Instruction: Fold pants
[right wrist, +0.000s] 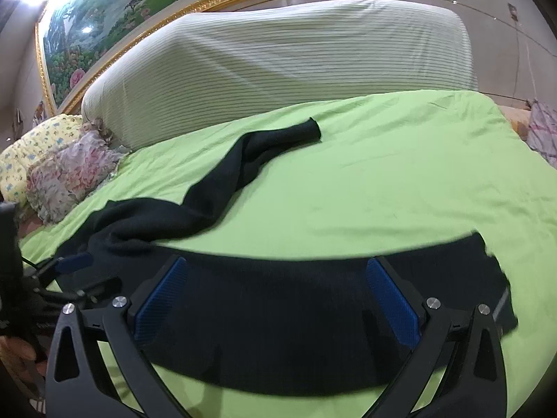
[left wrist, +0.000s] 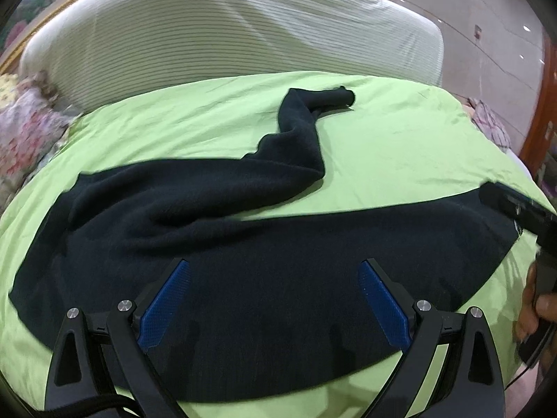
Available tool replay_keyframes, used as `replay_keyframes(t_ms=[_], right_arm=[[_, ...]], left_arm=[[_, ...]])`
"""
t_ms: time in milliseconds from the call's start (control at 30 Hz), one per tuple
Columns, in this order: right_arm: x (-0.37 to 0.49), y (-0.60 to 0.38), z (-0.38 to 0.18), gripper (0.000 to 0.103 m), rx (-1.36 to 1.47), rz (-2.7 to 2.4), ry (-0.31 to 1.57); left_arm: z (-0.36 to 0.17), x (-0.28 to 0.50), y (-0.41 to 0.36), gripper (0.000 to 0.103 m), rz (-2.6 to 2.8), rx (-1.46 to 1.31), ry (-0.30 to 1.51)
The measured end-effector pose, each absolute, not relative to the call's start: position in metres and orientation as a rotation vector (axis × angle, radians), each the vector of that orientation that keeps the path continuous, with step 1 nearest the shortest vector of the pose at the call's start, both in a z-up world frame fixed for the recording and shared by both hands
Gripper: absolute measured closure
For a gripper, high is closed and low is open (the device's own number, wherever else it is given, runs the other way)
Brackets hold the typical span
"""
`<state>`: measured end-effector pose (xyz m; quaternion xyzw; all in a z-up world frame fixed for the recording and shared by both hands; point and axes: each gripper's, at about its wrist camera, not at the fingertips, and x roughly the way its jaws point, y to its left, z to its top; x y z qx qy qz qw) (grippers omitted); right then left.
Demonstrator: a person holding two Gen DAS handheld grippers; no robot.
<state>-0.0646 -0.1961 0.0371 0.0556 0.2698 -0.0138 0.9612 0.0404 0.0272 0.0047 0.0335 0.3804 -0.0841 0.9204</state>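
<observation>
Dark navy pants (left wrist: 243, 261) lie spread on a green sheet (left wrist: 400, 146). One leg lies flat across the near side; the other leg (left wrist: 303, 132) snakes crumpled toward the headboard. My left gripper (left wrist: 275, 268) is open and empty, hovering over the pants' wide part. My right gripper (right wrist: 275, 268) is open and empty over the flat leg (right wrist: 313, 313), near its cuff end (right wrist: 494, 289). The right gripper also shows at the right edge of the left wrist view (left wrist: 522, 216). The left gripper shows at the left edge of the right wrist view (right wrist: 69, 264).
A white striped headboard cover (left wrist: 226, 35) rises behind the bed. Floral pillows (right wrist: 62, 170) lie at the left, and a checked cloth (right wrist: 543, 129) at the far right. A gold-framed painting (right wrist: 139, 3) hangs above. Bare green sheet (right wrist: 400, 181) lies between the two legs.
</observation>
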Motion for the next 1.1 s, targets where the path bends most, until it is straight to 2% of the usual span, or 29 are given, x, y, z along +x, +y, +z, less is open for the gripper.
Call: replay_keyframes(t_ms=[367,433,533,733,867,967,1033,1100], right_arm=[[0.020,-0.203,0.079,0.002,0.166,0.028,0.588],[0.038,-0.204,0.080,0.013,0.193,0.040,0.611],[0.066,-0.202,0.079,0.022,0.218,0.065,0.660],[0.125,-0.196,0.080,0.025,0.237,0.070,0.736],[0.168,-0.194,0.080,0.028,0.257,0.069,0.794],[0.198,-0.185,0.074,0.033,0.252,0.089,0.846],[0.217,-0.178,0.066,0.043,0.251,0.096,0.886],[0.237,-0.174,0.051,0.048,0.252,0.080,0.941]], left_arm=[[0.025,0.109,0.018,0.005,-0.349,0.190,0.779],[0.023,0.123,0.020,0.005,-0.388,0.187,0.800],[0.017,0.143,0.019,0.005,-0.464,0.207,0.835],[0.008,0.178,0.010,0.005,-0.565,0.377,0.851],[0.004,0.194,0.013,0.005,-0.659,0.397,0.874],[-0.001,0.205,0.015,0.006,-0.680,0.408,0.896],[-0.008,0.212,0.017,0.006,-0.697,0.404,0.922],[-0.014,0.216,0.018,0.010,-0.712,0.388,0.953]])
